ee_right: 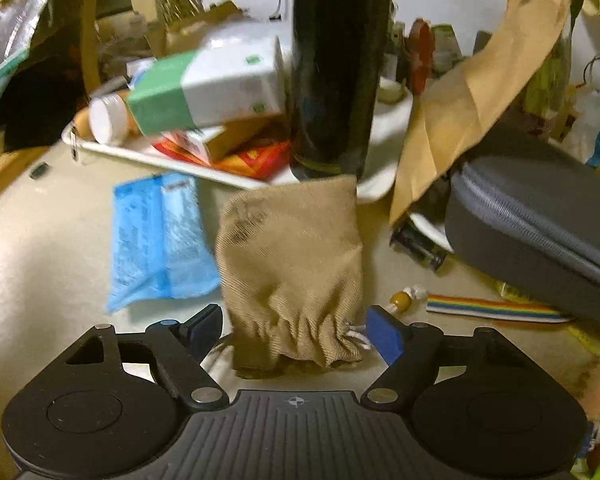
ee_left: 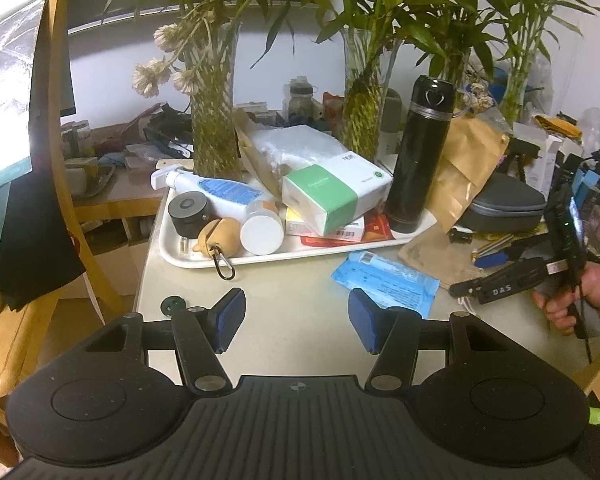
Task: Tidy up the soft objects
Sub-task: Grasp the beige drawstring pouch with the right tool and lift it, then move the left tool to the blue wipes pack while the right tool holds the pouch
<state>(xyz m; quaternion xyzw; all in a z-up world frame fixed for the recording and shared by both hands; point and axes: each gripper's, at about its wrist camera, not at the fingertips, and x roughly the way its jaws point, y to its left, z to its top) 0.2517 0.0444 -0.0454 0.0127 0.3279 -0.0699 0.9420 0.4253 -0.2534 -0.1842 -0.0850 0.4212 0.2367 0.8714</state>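
Observation:
A tan drawstring cloth pouch point(ee_right: 292, 256) lies on the beige table with its gathered neck between the fingers of my right gripper point(ee_right: 296, 334), which is open around it. A blue soft plastic packet point(ee_right: 160, 236) lies flat left of the pouch; it also shows in the left wrist view point(ee_left: 386, 280). My left gripper point(ee_left: 296, 320) is open and empty, hovering above the table just short of the blue packet. The right gripper point(ee_left: 500, 286) shows at the right of the left wrist view, held in a hand.
A white tray point(ee_left: 260, 258) holds a black thermos point(ee_left: 420, 156), a green-white box point(ee_left: 336, 194), a lotion bottle point(ee_left: 220, 192) and small items. A grey zip case point(ee_right: 540, 224) and brown paper bag point(ee_right: 472, 108) sit right. Glass vases with plants point(ee_left: 214, 120) stand behind. A wooden chair point(ee_left: 48, 160) stands left.

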